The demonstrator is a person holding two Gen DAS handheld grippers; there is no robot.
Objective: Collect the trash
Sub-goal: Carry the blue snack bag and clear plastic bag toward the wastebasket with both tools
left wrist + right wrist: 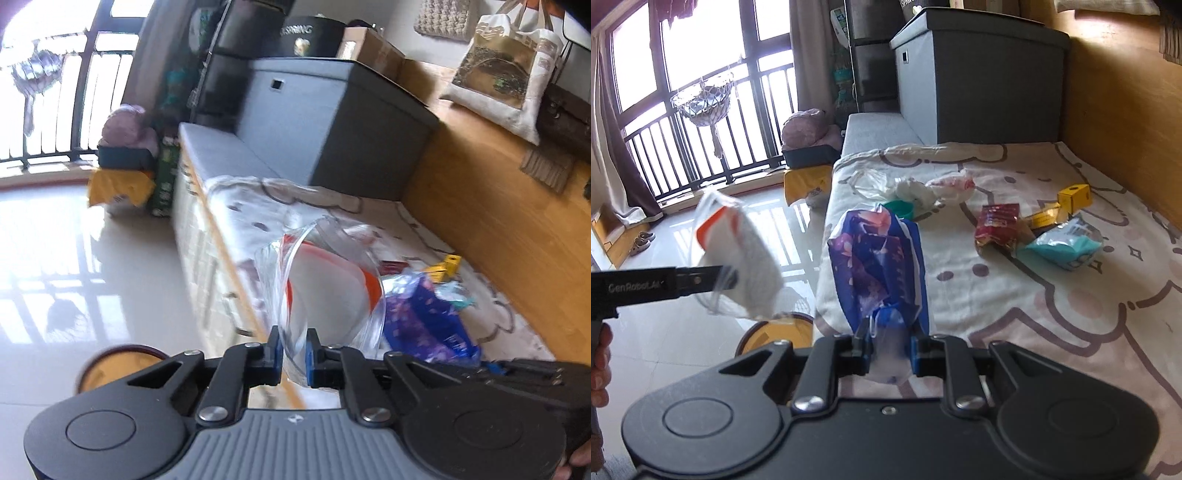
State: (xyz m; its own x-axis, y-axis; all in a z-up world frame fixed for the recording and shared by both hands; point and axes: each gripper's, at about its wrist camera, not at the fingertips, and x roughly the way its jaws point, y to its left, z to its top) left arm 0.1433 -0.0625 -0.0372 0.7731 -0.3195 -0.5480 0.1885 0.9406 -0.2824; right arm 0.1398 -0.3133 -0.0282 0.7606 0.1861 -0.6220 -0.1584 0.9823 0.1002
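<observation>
My left gripper (294, 354) is shut on a clear plastic bag with an orange strip (328, 280), held up beside the bed edge; the right wrist view shows that clear bag (738, 254) hanging over the floor at the left gripper's tip (718, 280). My right gripper (889, 352) is shut on a blue and purple flowered bag (877, 266), lifted above the bed's near corner. The same blue bag (424, 317) appears at the right of the left wrist view. More trash lies on the bedsheet (1052, 314): a red packet (997, 225), a teal packet (1063, 247), a yellow box (1073, 197).
A crumpled white wrapper (916, 192) and a green cup (899, 208) lie farther up the bed. A round yellow bin (775, 334) stands on the floor below the grippers. A grey storage box (960, 77) sits at the bed's far end. The wooden wall (1126, 122) bounds the right.
</observation>
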